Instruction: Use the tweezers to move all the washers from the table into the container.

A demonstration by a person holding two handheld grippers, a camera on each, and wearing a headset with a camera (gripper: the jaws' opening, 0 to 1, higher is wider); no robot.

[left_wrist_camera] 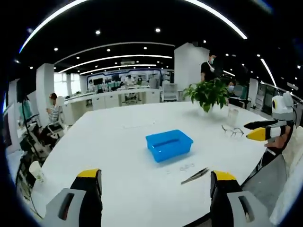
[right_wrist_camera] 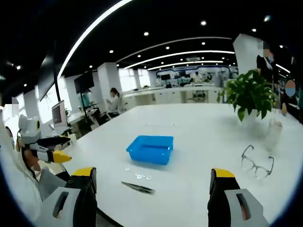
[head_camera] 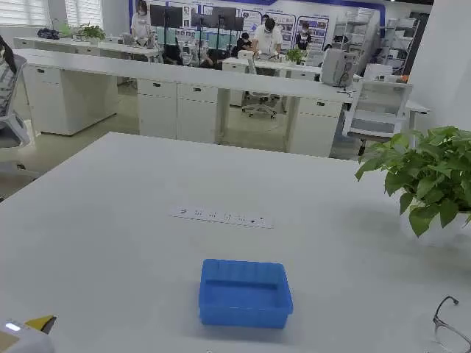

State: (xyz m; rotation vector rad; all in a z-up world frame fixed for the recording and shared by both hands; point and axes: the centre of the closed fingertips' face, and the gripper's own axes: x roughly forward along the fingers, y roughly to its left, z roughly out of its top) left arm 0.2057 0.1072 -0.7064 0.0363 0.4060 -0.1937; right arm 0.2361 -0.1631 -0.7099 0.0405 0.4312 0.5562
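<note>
The left tongs (left_wrist_camera: 155,175) are spread wide and empty; the right tongs (right_wrist_camera: 153,172) likewise. The washers (right_wrist_camera: 138,176) lie scattered on the white counter (right_wrist_camera: 203,137), just beside the blue container (right_wrist_camera: 150,149). The tweezers (right_wrist_camera: 138,187) lie near them, untouched.

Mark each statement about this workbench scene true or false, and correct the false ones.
1. The tweezers lie loose on the table. True.
2. The washers are inside the blue container. False: they lie on the table, between the container and the tweezers.
3. The left gripper and the right gripper are both open and hold nothing. True.
4. The glasses sit in the container. False: they lie on the table, apart from it.
</note>
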